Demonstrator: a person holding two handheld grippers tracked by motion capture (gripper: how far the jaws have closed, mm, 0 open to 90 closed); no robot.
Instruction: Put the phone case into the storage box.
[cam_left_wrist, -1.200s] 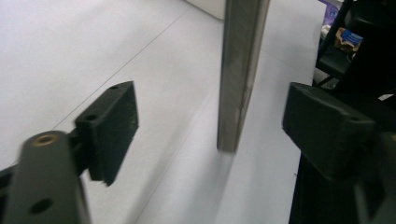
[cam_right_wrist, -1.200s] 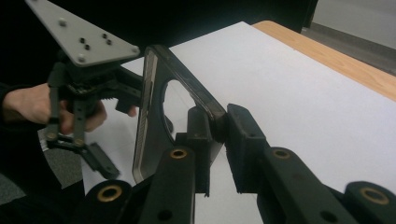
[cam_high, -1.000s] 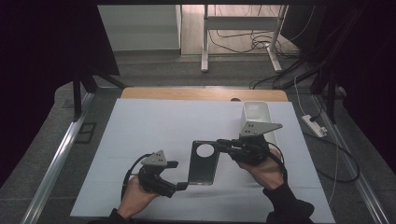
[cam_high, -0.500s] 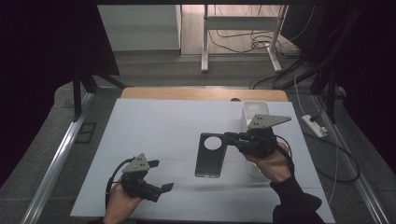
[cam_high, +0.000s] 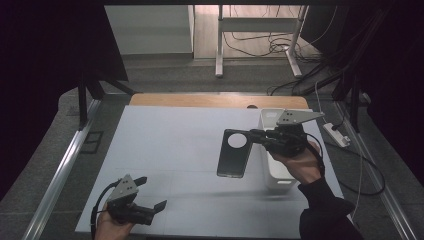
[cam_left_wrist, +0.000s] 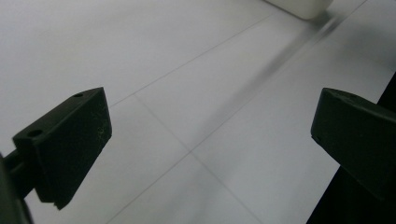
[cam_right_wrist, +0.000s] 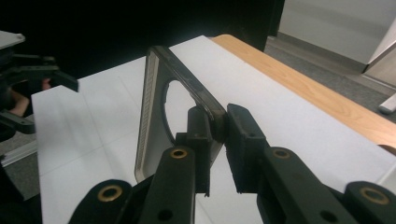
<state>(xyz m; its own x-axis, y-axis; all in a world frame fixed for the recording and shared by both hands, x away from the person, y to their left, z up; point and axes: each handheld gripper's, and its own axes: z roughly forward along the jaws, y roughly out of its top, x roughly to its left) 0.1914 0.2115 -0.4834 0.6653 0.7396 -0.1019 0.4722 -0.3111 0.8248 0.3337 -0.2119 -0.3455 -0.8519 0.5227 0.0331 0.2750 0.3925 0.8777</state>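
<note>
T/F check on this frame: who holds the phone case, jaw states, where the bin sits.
1. The right gripper is shut on the phone case. True.
2. The case lies flat on the table. False: it is held up off it.
3. The left gripper is open with nothing between its jaws. True.
4. The white bin is at the table's left edge. False: it is at the right, under the right hand.

Clamped in right tongs (cam_right_wrist: 217, 140): dark phone case (cam_high: 234, 154), smooth, slightly glossy plastic. Beneath: matt white table (cam_high: 165, 145), wooden far edge. Beside: smooth white plastic bin (cam_high: 274, 175). Matt black tong pads.
</note>
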